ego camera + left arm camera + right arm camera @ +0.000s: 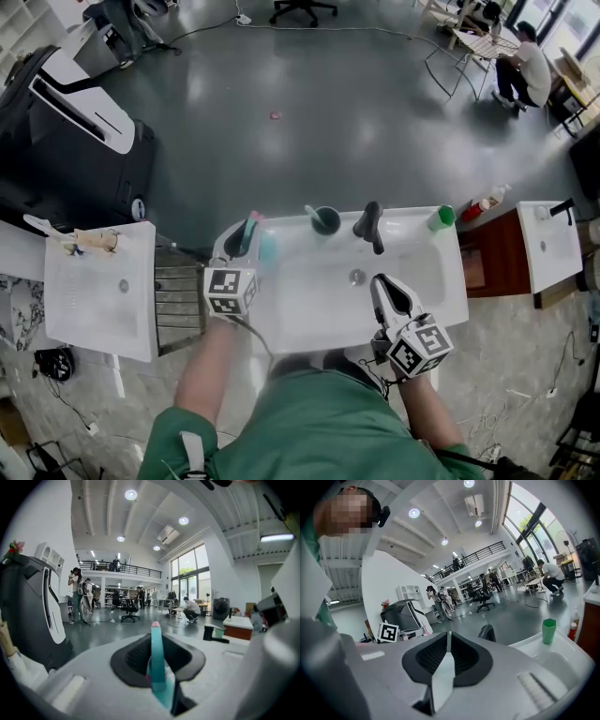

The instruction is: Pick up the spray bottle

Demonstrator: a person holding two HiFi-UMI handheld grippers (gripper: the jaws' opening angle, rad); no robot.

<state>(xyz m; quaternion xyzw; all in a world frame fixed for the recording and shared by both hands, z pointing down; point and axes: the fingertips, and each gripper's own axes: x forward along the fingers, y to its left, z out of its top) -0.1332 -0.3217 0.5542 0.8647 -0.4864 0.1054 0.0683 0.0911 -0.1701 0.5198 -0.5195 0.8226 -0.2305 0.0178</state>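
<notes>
White sink [309, 314] sits between a slatted metal rack [178, 300] on its left and a brown cabinet [494, 251] on its right. Along the back rim stand a dark cup [325, 221], a black faucet [370, 226] and a green cup [442, 217]. Beyond that rim the grey floor [309, 112] lies wide open.

The left gripper [246, 231] hovers over the sink's back-left corner, jaws clamped on a thin teal stick with a pink tip [156, 656]. What the stick is I cannot tell.

The right gripper [386, 284] hangs over the front-right edge of the basin, jaws pressed together with nothing between them.

The spray bottle [486, 202] – red with a white top – lies at the cabinet's back edge just past the green cup, well apart from both grippers.
</notes>
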